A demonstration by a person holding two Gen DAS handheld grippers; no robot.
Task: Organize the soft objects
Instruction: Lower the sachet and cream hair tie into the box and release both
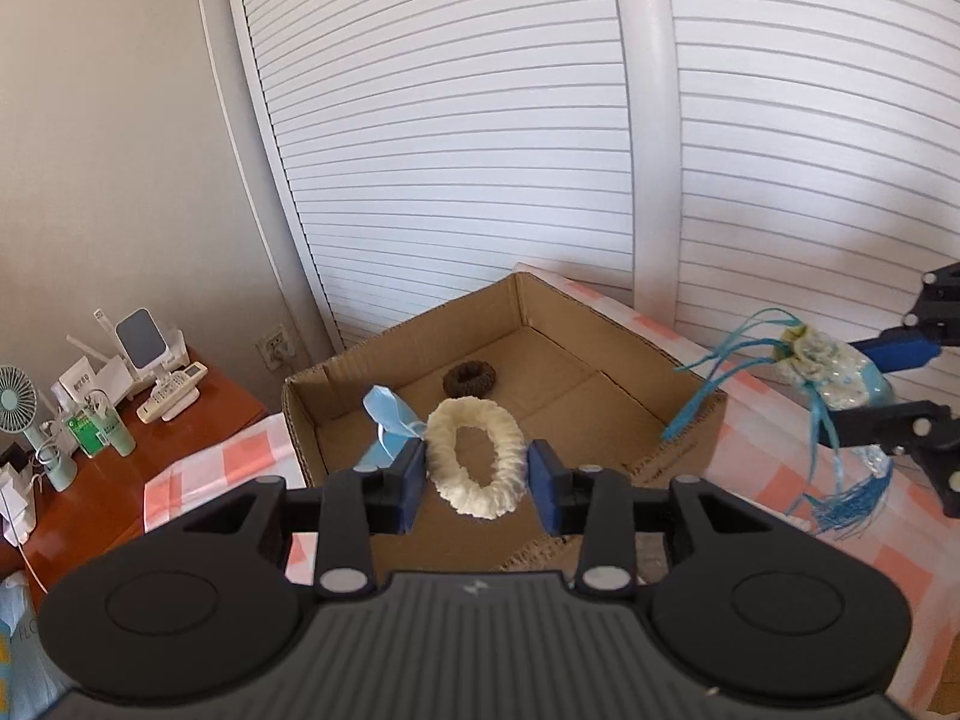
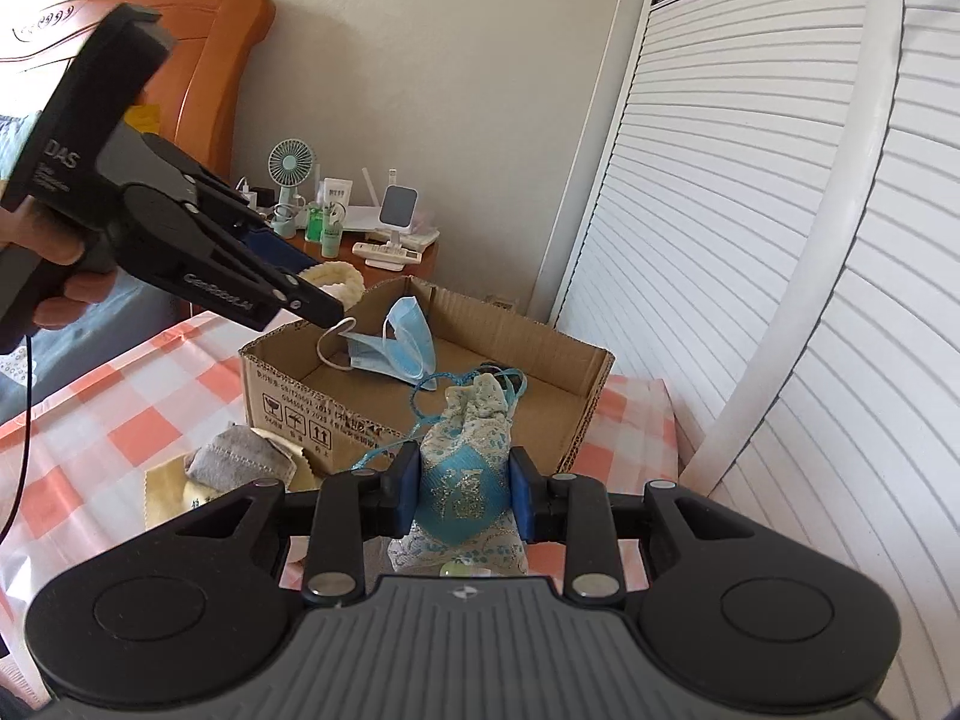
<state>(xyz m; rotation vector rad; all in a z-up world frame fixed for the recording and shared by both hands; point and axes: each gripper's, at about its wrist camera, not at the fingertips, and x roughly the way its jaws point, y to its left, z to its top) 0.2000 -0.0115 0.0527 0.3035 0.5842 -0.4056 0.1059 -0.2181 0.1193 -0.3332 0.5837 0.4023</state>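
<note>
My left gripper [image 1: 477,474] is shut on a cream fluffy scrunchie [image 1: 444,468] and holds it above the open cardboard box [image 1: 624,330]. Inside the box lie a brown scrunchie [image 1: 469,377] and a blue face mask [image 1: 387,414]. My right gripper [image 2: 462,489] is shut on a blue and white pouch [image 2: 465,480] with blue tassel cords, held just in front of the box [image 2: 288,402]. In the right wrist view the left gripper [image 2: 327,306] hovers over the box's left corner with the cream scrunchie [image 2: 339,282]; the face mask [image 2: 402,342] lies inside.
A grey mask and a yellow cloth [image 2: 240,468] lie on the checked tablecloth [image 2: 120,396] left of the box. A wooden nightstand [image 1: 192,408] holds a fan [image 1: 24,402], remotes and bottles. White slatted wardrobe doors [image 1: 480,150] stand behind the box.
</note>
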